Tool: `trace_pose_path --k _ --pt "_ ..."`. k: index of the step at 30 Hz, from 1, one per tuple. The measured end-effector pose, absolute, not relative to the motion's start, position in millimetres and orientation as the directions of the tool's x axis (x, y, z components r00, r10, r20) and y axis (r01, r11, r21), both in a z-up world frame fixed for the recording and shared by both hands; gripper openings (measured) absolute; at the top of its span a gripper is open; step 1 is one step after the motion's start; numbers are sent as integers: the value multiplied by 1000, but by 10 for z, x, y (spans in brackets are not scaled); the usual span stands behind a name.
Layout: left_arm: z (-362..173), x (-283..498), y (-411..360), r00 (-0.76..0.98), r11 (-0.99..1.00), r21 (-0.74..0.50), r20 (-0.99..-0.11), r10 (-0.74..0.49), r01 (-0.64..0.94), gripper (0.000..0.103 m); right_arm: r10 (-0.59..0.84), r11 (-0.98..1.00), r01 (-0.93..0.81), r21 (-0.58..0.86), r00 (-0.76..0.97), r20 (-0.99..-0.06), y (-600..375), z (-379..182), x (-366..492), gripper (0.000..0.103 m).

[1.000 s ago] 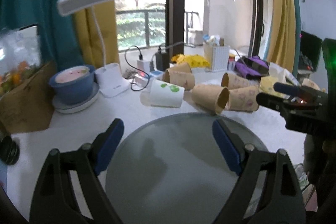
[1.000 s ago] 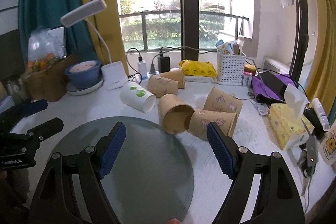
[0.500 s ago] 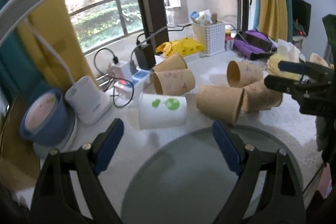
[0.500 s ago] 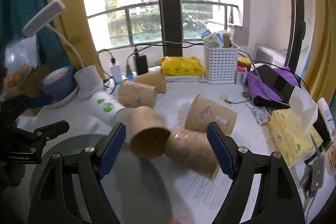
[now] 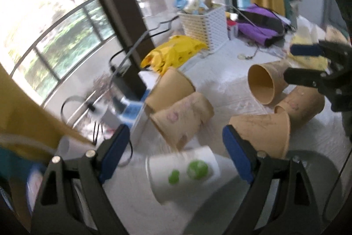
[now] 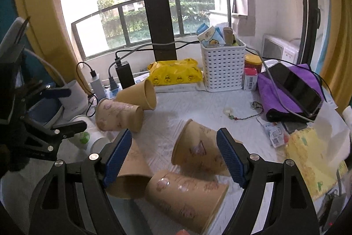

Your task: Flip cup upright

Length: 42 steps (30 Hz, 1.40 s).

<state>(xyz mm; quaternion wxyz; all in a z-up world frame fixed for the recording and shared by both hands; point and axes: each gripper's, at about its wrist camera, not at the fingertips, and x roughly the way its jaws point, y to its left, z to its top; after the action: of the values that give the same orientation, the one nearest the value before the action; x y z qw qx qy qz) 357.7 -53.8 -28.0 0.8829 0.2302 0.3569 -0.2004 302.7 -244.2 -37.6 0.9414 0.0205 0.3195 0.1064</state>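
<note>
Now closer than a second ago to the cups lying on the bench (image 6: 198, 107), with the left claw (image 5: 176, 160) wide open and empty just over the white cup (image 5: 182, 171), the right claw (image 6: 173, 158) equally open above a brown cup (image 6: 198, 151); probably about to grasp.

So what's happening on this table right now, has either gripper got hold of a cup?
Not yet. Both grippers are open and empty. The left gripper is lined up on the white cup with green dots, which lies on its side. The right gripper hovers over a cluster of brown paper cups, also lying on their sides. No cup stands upright.
</note>
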Motion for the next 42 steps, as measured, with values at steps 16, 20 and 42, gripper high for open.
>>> trace_pose_path --k 16,20,42 --pt "-777 4158 -864 564 636 404 -824 -60 657 87 233 972 -153 179 744 -626 -2642 -566 3252 82" --pt "-917 4178 -919 547 580 435 -837 -21 688 87 239 970 -154 189 746 -621 -2656 -573 3260 82" --pt "-378 3750 -931 665 563 528 -745 -52 636 78 231 971 -153 183 799 -555 -2686 -231 2967 82"
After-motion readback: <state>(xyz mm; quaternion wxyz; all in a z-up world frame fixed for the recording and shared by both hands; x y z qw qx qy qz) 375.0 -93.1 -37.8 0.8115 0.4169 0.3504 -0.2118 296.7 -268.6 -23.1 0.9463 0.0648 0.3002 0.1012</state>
